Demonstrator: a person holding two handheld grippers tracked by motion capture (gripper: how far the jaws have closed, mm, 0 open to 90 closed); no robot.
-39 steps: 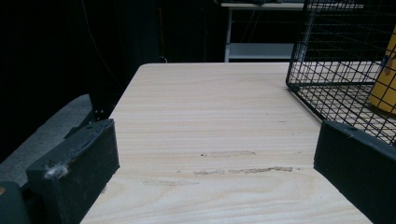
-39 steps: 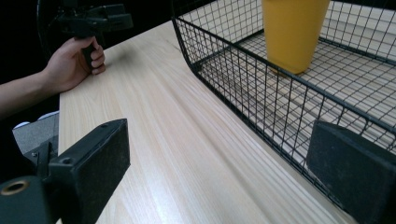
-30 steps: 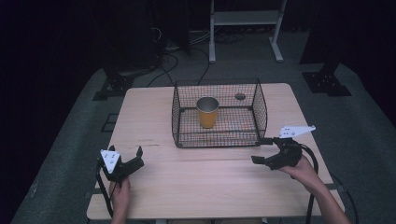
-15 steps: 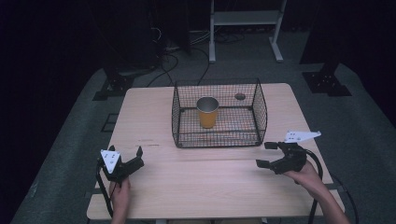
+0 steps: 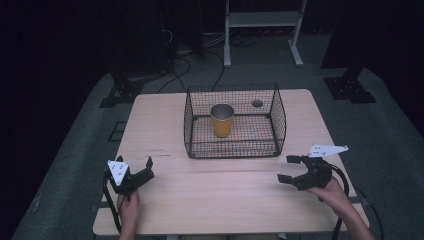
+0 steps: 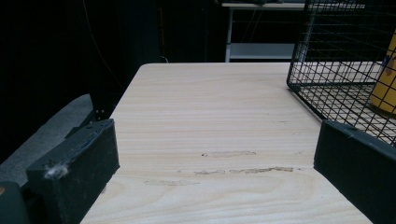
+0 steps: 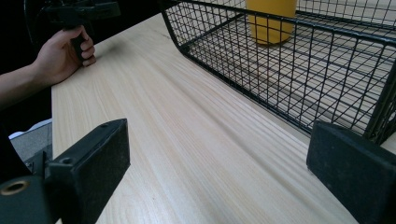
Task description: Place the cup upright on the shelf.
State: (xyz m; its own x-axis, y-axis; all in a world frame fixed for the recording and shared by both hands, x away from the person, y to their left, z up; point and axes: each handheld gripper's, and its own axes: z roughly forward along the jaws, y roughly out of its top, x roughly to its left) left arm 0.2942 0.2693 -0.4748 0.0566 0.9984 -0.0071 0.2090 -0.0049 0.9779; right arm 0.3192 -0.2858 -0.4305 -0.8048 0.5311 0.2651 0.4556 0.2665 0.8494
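A black wire basket (image 5: 234, 148) stands on the middle of the wooden table (image 5: 215, 192). Inside it an orange cup (image 5: 222, 121) with a metal rim stands upright. My left gripper (image 5: 143, 171) rests open near the front left edge, well apart from the basket. In the left gripper view, the left gripper (image 6: 215, 177) has bare table between its wide jaws, with the basket (image 6: 341, 51) and cup (image 6: 385, 79) at far right. My right gripper (image 5: 286, 168) is open at the front right, just short of the basket's near corner. The right gripper (image 7: 217, 172) holds nothing; basket (image 7: 299, 70) and cup (image 7: 271, 21) lie ahead.
A small dark round hole (image 5: 257, 103) marks the tabletop behind the cup. In the right gripper view the other hand (image 7: 63, 56) holds the left gripper at the far corner. A white metal stand (image 5: 262, 20) and cables lie on the dark floor beyond the table.
My right gripper has drawn back a little from the basket toward the table's near right edge, still open. The left gripper, basket and cup have not moved.
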